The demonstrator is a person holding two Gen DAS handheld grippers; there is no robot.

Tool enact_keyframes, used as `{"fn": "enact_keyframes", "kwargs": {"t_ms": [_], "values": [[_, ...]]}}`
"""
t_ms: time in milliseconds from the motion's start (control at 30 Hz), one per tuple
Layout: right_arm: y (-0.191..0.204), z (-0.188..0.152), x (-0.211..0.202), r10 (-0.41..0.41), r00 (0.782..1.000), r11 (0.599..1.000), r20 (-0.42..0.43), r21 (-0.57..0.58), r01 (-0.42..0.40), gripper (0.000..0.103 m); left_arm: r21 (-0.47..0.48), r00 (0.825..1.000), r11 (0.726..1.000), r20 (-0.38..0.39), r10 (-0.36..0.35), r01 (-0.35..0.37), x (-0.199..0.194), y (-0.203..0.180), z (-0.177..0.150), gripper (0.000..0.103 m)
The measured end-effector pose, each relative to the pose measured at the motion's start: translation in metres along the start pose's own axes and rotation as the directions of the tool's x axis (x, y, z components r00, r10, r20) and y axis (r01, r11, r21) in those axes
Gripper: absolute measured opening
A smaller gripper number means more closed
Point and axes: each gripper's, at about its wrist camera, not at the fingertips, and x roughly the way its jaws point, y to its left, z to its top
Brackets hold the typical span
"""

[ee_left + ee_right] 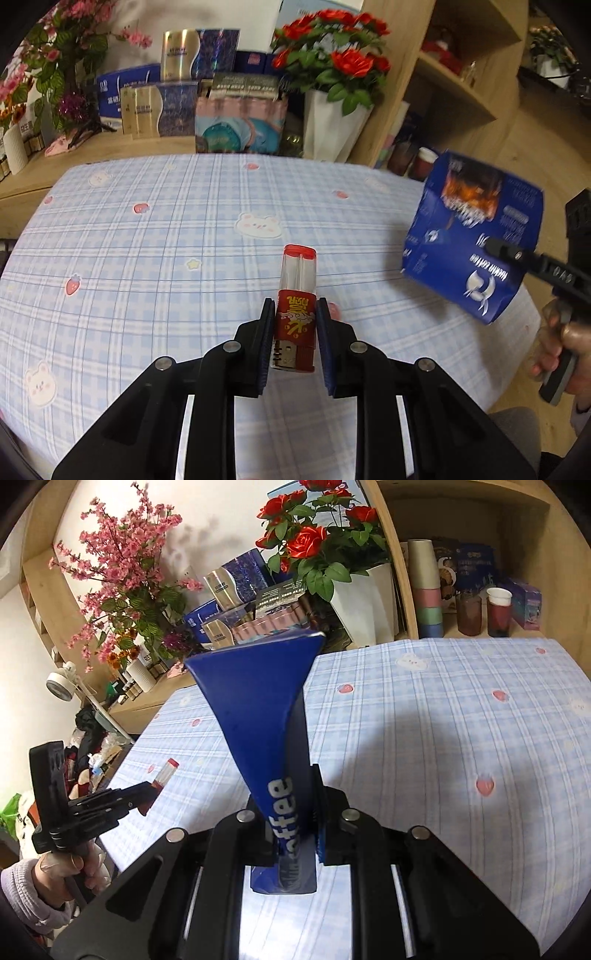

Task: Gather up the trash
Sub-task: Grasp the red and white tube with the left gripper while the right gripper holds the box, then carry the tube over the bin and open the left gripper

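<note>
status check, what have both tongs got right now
Left tongs shut on red lighter. Right tongs shut on blue coffee box. Both held above checked tablecloth, nothing blocking.

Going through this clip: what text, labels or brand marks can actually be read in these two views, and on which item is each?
"ffee", white letters, rest hidden by the jaws: flattened blue coffee box held in the right gripper.
Gold Chinese characters, not readable: red lighter held in the left gripper.
White lettering on the box's printed face: too blurred.
Gift boxes on the shelf: print too small to read.
</note>
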Motion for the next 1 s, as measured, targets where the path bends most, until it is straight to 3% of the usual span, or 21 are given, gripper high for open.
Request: {"fn": "enact_keyframes", "kwargs": {"t_ms": [500,1000], "values": [[0.026,-0.041,-0.067,0.021,0.999,1.000,0.041,0.005,-0.021,0.017,0.032,0.994,0.995,0.040,-0.100,0.098,-0.081,-0.050,-0.046,0.022],[0.048,-0.071,-0.123,0.013,0.997,0.998,0.081,-0.056,-0.009,0.017,0.141,0.974,0.966,-0.101,-0.204,0.217,-0.114,-0.095,-0.123,0.022]]}}
